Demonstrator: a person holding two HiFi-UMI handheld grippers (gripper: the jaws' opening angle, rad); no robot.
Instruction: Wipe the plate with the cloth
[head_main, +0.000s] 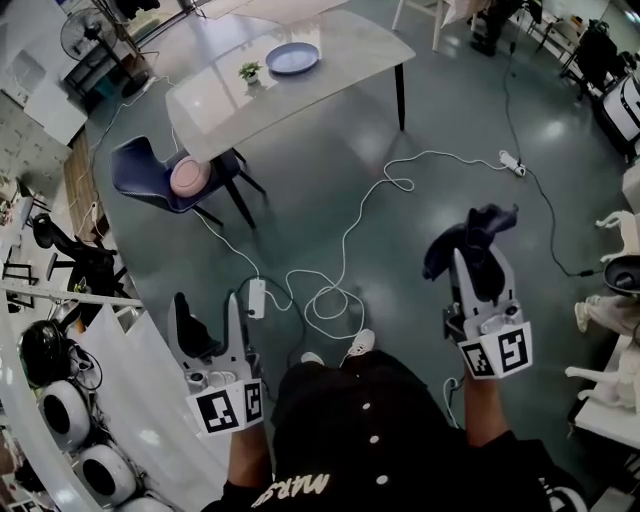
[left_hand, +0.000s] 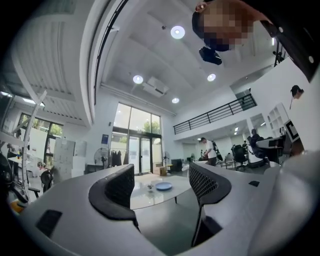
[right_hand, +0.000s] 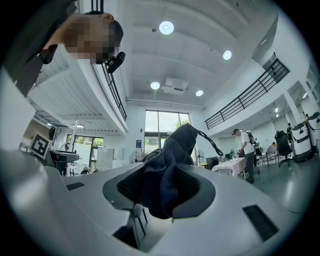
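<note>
Far beyond the left gripper's (left_hand: 160, 192) spread, empty fingers (left_hand: 116, 192) sits the blue plate (left_hand: 163, 186) on the tabletop (left_hand: 145, 196); the right gripper's (right_hand: 161, 187) fingers (right_hand: 202, 192) clamp the dark cloth (right_hand: 167, 160).

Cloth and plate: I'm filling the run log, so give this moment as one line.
left claw: open, empty | right claw: shut on cloth | plate: on table, away from both claws | wiping: not yet begun

The cloth (right_hand: 170, 165) hides much of the right tool's (right_hand: 163, 189) pads; the distant plate (head_main: 293, 58) shows no detail.
</note>
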